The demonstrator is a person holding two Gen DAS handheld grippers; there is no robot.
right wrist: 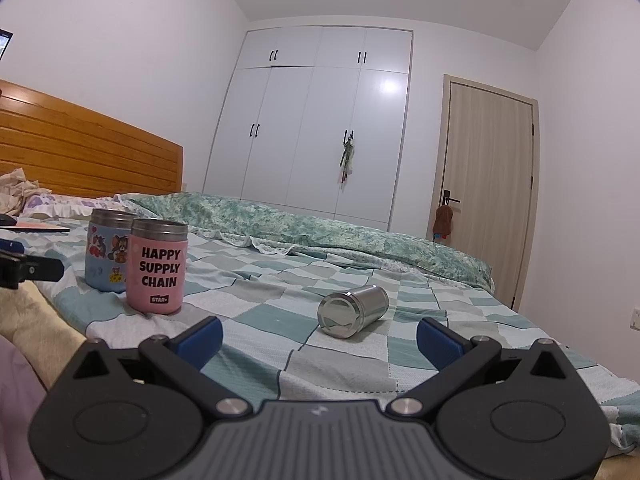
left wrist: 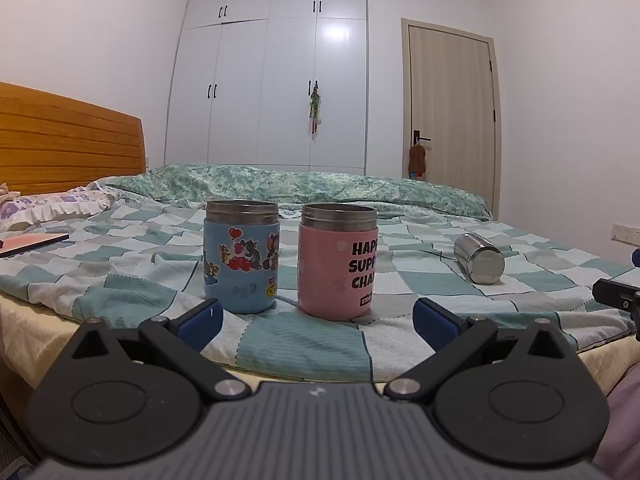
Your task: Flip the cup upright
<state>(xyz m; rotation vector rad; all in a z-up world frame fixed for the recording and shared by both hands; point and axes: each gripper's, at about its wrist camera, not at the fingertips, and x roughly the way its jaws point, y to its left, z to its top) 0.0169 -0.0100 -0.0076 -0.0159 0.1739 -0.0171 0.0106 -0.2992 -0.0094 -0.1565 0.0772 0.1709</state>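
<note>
A bare steel cup (right wrist: pixel 353 311) lies on its side on the checked bedspread (right wrist: pixel 280 280), its flat base toward me. It also shows in the left wrist view (left wrist: pixel 479 257), off to the right. My right gripper (right wrist: pixel 319 338) is open and empty, just short of the cup, which lies between the lines of its fingers. My left gripper (left wrist: pixel 316 322) is open and empty, in front of a blue cartoon cup (left wrist: pixel 241 256) and a pink cup (left wrist: pixel 338 260), both upright. Both show in the right wrist view too, the blue cup (right wrist: pixel 105 252) behind the pink cup (right wrist: pixel 157 266).
A green quilt (left wrist: pixel 300 186) is bunched along the far side of the bed. A wooden headboard (left wrist: pixel 68 140) and pillow are at the left, with a flat book (left wrist: pixel 32 243) near them. The bed's near edge runs just under both grippers. A wardrobe and door stand behind.
</note>
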